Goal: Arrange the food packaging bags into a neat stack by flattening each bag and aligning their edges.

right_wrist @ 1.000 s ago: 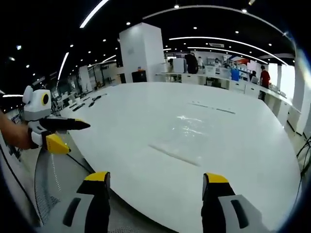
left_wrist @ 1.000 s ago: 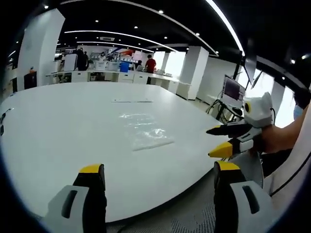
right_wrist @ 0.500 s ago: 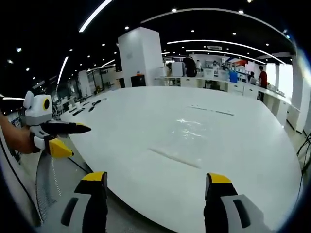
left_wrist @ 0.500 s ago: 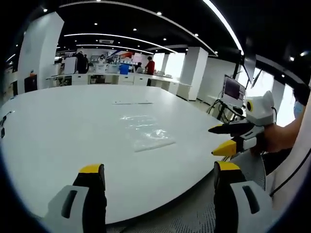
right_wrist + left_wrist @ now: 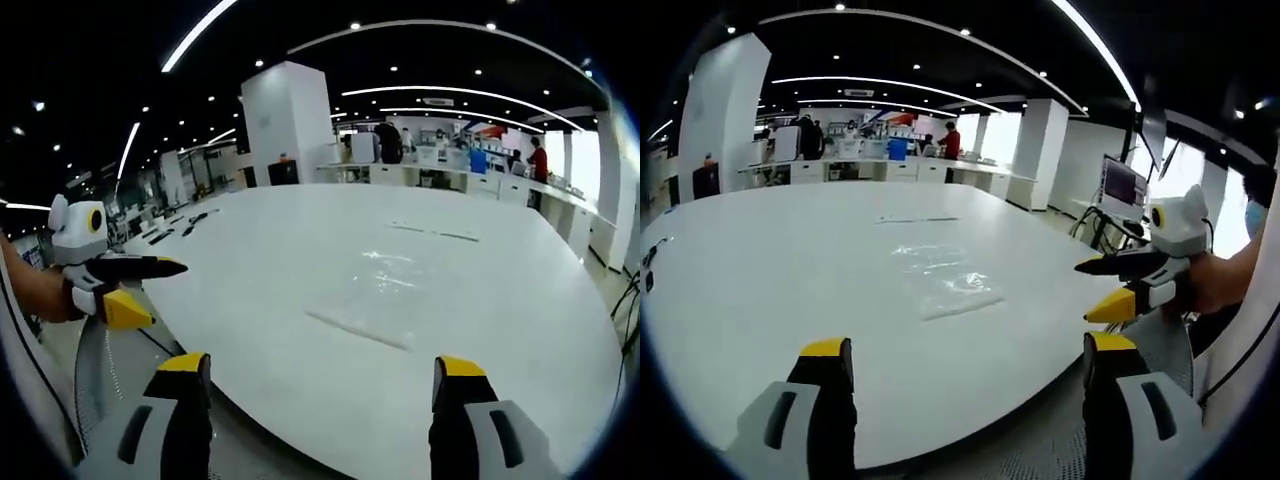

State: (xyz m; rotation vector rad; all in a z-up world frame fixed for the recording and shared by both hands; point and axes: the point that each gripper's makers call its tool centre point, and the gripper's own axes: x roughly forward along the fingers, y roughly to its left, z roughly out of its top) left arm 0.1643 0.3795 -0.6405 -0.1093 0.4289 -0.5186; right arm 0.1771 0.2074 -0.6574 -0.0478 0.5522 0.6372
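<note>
The left gripper [image 5: 958,352] and right gripper [image 5: 318,368] both hang wide apart and empty over the near edge of the big white table [image 5: 760,290], while the clear food packaging bags [image 5: 945,282] lie flat, farther out near the table's middle, well apart from both grippers.

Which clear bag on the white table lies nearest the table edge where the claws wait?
The flatter clear bag, with its straight edge toward the claws; the crinkled bag lies beyond it.
</note>
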